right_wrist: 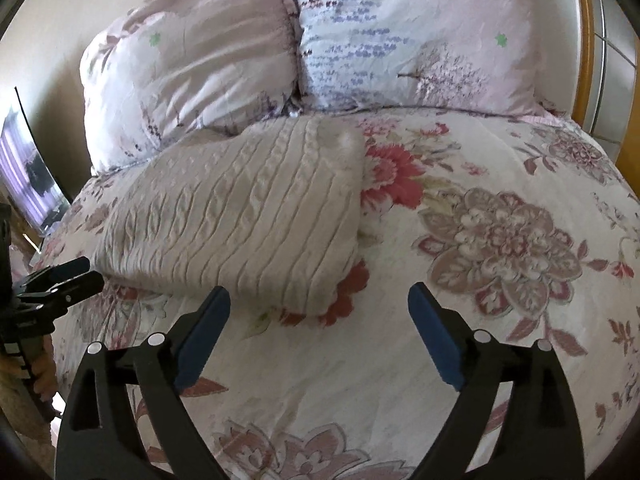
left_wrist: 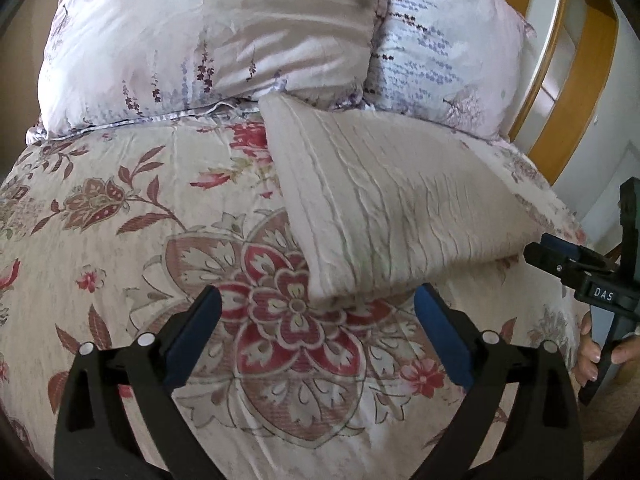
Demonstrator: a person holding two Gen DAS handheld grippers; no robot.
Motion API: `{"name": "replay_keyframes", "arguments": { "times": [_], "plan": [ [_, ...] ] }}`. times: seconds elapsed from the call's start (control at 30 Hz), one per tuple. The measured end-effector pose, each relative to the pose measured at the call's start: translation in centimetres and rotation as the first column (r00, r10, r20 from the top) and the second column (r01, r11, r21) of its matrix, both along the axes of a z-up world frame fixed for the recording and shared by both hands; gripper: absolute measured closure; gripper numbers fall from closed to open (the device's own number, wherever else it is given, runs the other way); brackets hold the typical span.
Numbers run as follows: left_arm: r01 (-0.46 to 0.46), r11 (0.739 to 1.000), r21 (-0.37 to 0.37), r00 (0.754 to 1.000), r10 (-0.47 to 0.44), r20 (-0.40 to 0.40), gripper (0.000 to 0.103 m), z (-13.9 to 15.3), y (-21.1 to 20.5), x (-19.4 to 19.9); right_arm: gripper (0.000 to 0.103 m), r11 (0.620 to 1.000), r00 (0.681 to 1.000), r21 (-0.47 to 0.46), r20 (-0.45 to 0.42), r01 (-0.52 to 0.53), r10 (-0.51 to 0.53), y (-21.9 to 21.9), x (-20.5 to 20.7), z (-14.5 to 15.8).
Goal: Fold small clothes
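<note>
1. The sweater (left_wrist: 384,208) lies folded on the bed (left_wrist: 120,264), just in front of two pillows (left_wrist: 208,36).
2. My left hand-held gripper (left_wrist: 318,308) is wide apart and holds nothing.
3. My right hand-held gripper (right_wrist: 319,304) is wide apart too, near the sweater's edge.
</note>
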State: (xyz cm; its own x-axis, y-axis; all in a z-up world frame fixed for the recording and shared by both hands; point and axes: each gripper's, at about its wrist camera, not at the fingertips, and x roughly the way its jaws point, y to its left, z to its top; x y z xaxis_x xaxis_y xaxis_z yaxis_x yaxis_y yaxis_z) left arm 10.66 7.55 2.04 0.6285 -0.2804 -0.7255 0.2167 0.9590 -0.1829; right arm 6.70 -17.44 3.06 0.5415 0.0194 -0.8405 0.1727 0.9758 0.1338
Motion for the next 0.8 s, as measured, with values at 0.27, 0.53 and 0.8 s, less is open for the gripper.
{"name": "replay_keyframes", "arguments": {
  "times": [0.27,0.53,0.8],
  "plan": [
    [-0.012,0.998,0.067,0.998,0.017,-0.067,0.005,-1.3,-1.6,0.3,0.01,1.0,0.996,-0.002,-0.086,-0.002,0.002,1.7,0.5,-1.5],
    [-0.028,0.991,0.131,0.997,0.038,-0.071,0.002,-1.6,-2.6,0.2,0.008,0.998,0.994,-0.056,-0.112,0.006,-0.012,2.8,0.8,-1.9],
    [-0.043,0.978,0.204,0.996,0.059,-0.073,0.002,-1.9,-3.6,0.3,0.003,0.993,0.992,-0.118,-0.124,0.009,-0.024,3.5,0.7,-2.1]
  ]
}}
